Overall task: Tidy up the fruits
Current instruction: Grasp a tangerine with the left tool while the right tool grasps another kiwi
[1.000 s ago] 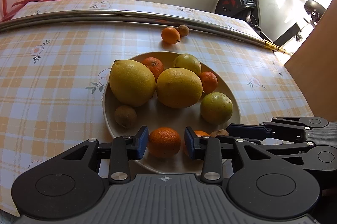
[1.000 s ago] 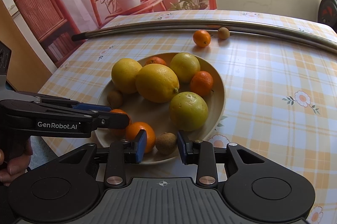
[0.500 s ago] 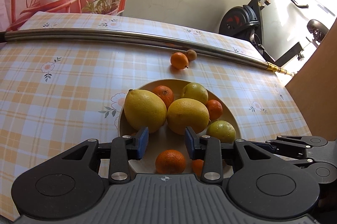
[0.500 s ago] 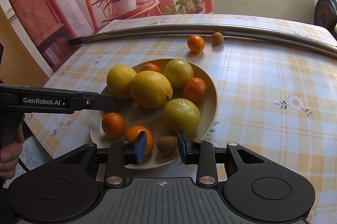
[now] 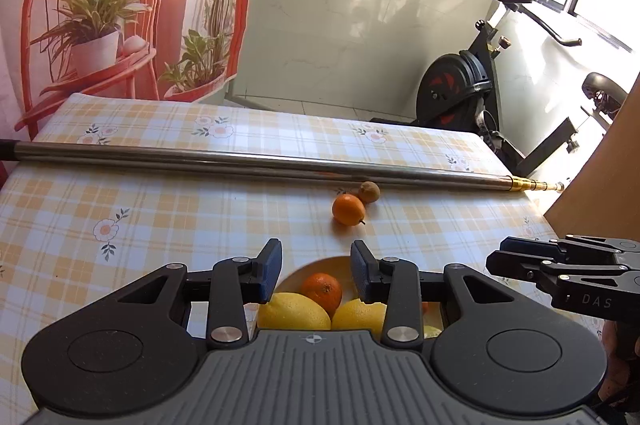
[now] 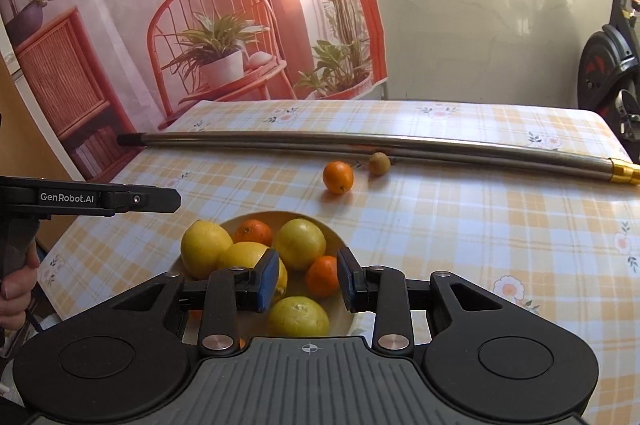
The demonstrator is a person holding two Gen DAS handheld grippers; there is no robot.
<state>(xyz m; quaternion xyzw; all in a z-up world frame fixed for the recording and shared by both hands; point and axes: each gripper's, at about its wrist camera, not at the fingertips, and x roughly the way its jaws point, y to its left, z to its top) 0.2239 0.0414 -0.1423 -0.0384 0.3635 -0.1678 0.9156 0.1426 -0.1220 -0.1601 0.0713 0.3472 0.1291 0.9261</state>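
A tan bowl (image 6: 280, 216) holds several yellow lemons (image 6: 206, 248) and small oranges (image 6: 322, 276). In the left wrist view only its far rim (image 5: 297, 274) shows. Beyond the bowl a loose orange (image 5: 349, 210) (image 6: 338, 177) and a brown kiwi (image 5: 369, 192) (image 6: 379, 163) lie on the checked tablecloth. My left gripper (image 5: 316, 257) hovers over the bowl's far edge, its blue pads a little apart with nothing between them. My right gripper (image 6: 308, 265) hangs above the bowl, pads narrowly apart and empty. Each gripper shows at the edge of the other's view.
A long metal pole (image 5: 256, 163) (image 6: 360, 141) lies across the table behind the loose fruit. An exercise bike (image 5: 460, 85) stands past the table's far right corner. A backdrop with a red chair hangs at the far left. A hand (image 6: 16, 289) grips the left tool.
Both grippers have risen and tilted upward, so the bowl has slid to the bottom of both views. The jaws' gaps are unchanged and no fruit has moved.
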